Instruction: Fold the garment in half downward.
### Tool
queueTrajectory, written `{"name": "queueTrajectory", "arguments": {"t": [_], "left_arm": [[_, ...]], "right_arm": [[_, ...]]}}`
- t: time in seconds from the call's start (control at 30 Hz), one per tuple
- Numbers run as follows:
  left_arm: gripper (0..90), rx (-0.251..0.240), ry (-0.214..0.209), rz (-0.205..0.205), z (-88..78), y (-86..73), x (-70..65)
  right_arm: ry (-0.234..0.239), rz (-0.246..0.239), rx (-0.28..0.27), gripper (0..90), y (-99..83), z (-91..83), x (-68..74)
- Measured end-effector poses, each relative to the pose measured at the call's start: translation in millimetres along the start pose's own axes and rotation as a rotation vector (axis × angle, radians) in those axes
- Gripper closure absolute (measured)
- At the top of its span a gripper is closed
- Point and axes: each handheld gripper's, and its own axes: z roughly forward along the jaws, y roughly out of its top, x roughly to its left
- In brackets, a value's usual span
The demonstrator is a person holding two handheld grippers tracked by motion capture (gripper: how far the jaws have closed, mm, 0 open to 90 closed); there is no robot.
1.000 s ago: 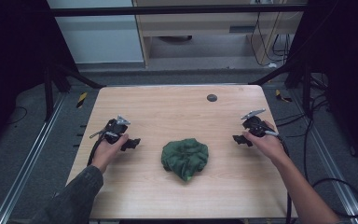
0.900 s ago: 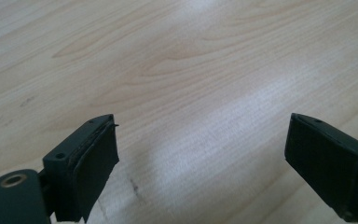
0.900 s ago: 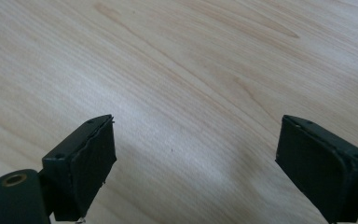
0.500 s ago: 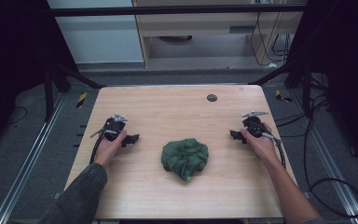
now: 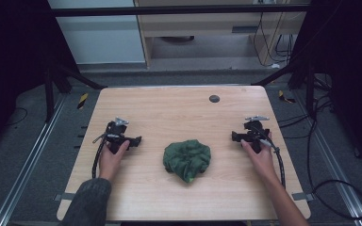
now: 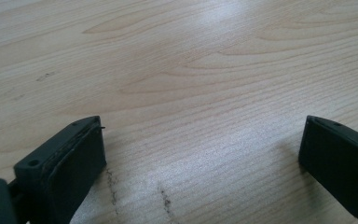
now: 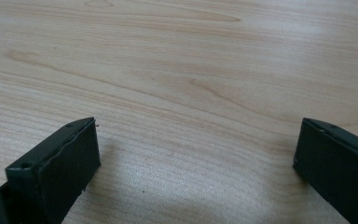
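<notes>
Nearest the person's edge of the wooden table (image 5: 136,188), two forearms come in, one sleeved in dark knit at the left and one bare at the right, each ending in a hand wrapped around a gripper. Between them, a little nearer than the grippers, lies the crumpled green cloth (image 5: 187,159), bunched into a loose mound at the middle of the table and touched by neither tool. It sits well apart from both, so it reads as the thing waiting to be worked on, with the grippers parked symmetrically either side to approach it from two ends.

The left gripper (image 5: 134,141) rests low at the table, pointing right toward the cloth; the left gripper view shows its two black jaws standing wide, having just been opening, with only bare wood grain between them. The right gripper (image 5: 236,136) mirrors it, aimed left toward the cloth, and in the right gripper view its jaws have likewise just spread wide over bare wood.

Both wrists lie flat and relaxed, cables trailing back along the forearms.

Farther off, a small dark round mark (image 5: 214,98) sits near the table's far edge.
</notes>
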Motion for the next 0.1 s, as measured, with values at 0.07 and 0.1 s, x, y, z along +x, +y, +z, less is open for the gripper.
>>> {"name": "queueTrajectory", "arguments": {"t": [0.07,0.1], "left_arm": [[0.0,0.001,0.007,-0.008,-0.6,-0.5,-0.6],[0.0,0.001,0.007,-0.008,-0.6,-0.5,-0.6]], "right_arm": [[-0.020,0.025,0.001,0.2,-2.3,-2.3,1.9],[-0.024,0.040,0.003,0.2,-3.0,-3.4,2.8]]}}
